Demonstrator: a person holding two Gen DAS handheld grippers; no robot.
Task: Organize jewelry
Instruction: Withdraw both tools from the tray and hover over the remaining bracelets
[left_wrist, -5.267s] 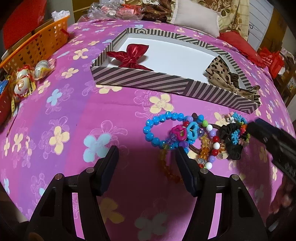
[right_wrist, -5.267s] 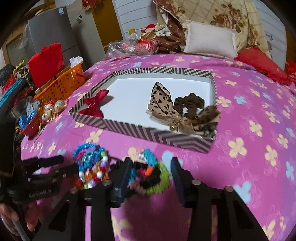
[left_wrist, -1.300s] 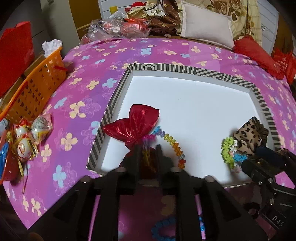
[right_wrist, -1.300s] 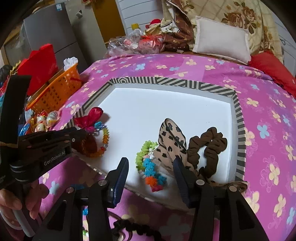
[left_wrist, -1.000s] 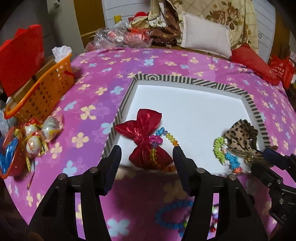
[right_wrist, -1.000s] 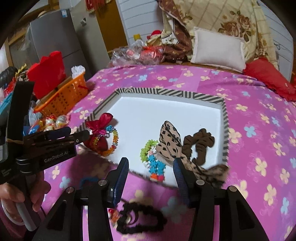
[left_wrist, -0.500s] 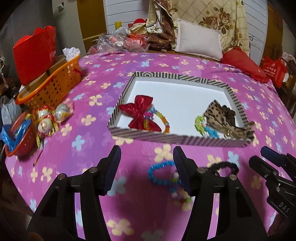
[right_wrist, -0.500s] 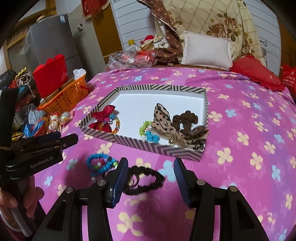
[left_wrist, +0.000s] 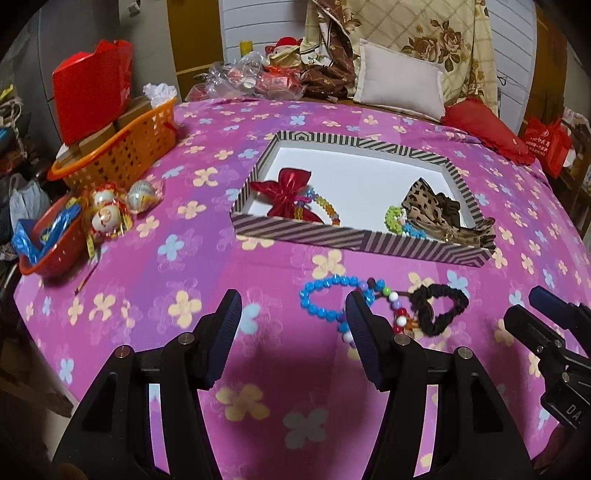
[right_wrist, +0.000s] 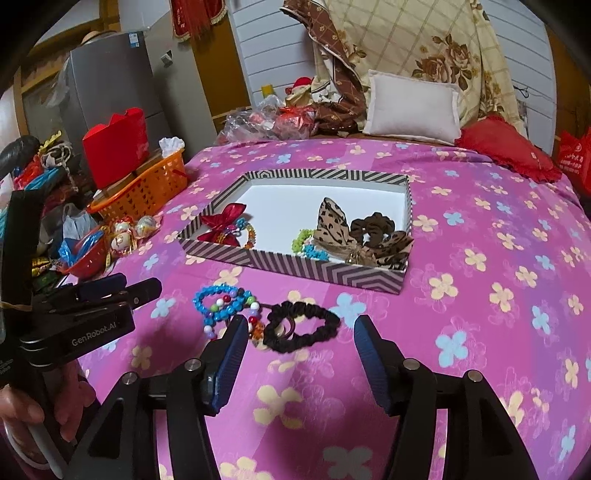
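Observation:
A striped tray (left_wrist: 354, 242) (right_wrist: 291, 264) lies on the pink flowered cloth. It holds a red bow (left_wrist: 286, 195), a coloured bead bracelet (left_wrist: 327, 208), a green and blue piece (left_wrist: 395, 221), a leopard bow (right_wrist: 334, 227) and a brown scrunchie (right_wrist: 373, 227). In front of the tray lie a blue bead bracelet (left_wrist: 325, 299) (right_wrist: 216, 301), a mixed bead bracelet (left_wrist: 393, 306) and a black scrunchie (left_wrist: 439, 306) (right_wrist: 301, 325). My left gripper (left_wrist: 293, 317) is open and empty, near the blue bracelet. My right gripper (right_wrist: 299, 345) is open and empty, just before the black scrunchie.
An orange basket (left_wrist: 118, 153) with a red box stands at the left. Wrapped eggs (left_wrist: 110, 210) and a red bowl (left_wrist: 51, 240) lie at the left edge. Pillows (right_wrist: 412, 105) and bags are piled at the back.
Both grippers let go of their pieces in the tray, opened, and pulled back and up. The tray now looks smaller and the remaining pile is in front of both grippers.

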